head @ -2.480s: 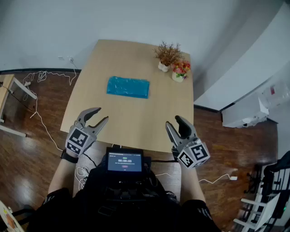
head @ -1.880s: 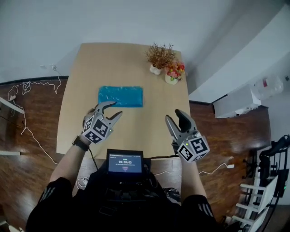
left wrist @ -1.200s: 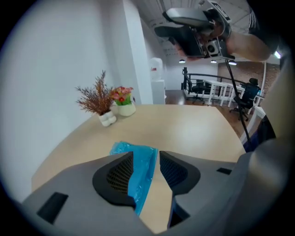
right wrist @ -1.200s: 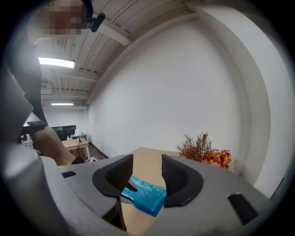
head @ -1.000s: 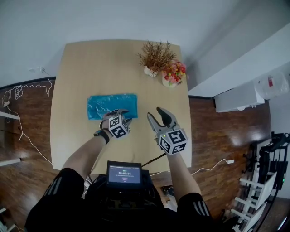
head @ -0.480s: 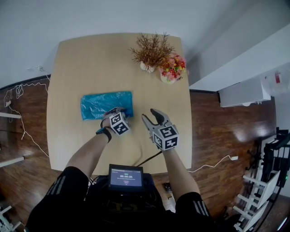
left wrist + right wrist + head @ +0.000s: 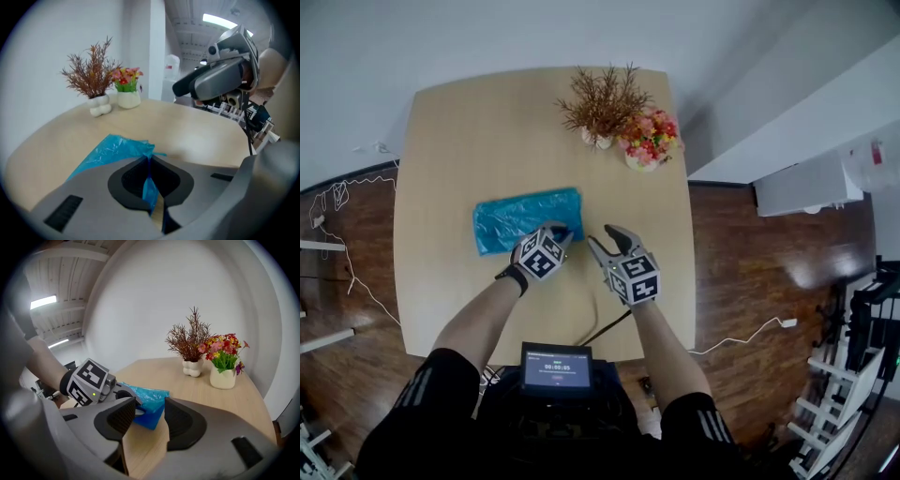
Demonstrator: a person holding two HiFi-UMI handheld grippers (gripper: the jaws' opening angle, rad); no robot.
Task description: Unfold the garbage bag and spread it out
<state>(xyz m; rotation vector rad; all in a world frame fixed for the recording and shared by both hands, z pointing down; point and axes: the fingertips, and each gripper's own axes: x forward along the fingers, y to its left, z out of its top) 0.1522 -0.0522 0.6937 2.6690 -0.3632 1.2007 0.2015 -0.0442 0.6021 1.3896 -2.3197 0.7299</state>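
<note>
The folded blue garbage bag (image 7: 523,217) lies flat on the wooden table (image 7: 469,122), left of centre. My left gripper (image 7: 565,232) is at the bag's near right corner. Its jaws have just been closing and are now shut on a pinch of the blue garbage bag (image 7: 112,149), which shows between the left gripper's pads (image 7: 148,161). My right gripper (image 7: 607,240) hovers just right of that corner, open, nothing between its jaws. In the right gripper view the right gripper (image 7: 149,411) faces the garbage bag (image 7: 151,401) and the left gripper (image 7: 125,397).
A white vase of dried brown twigs (image 7: 598,105) and a pot of pink and red flowers (image 7: 649,141) stand at the table's far right. A small screen (image 7: 556,368) sits at my chest, with a cable (image 7: 592,323) over the near edge. Wooden floor surrounds the table.
My left gripper went forward onto the bag's near right corner and shut on it. My right gripper came down and in, stopping beside the left one.
</note>
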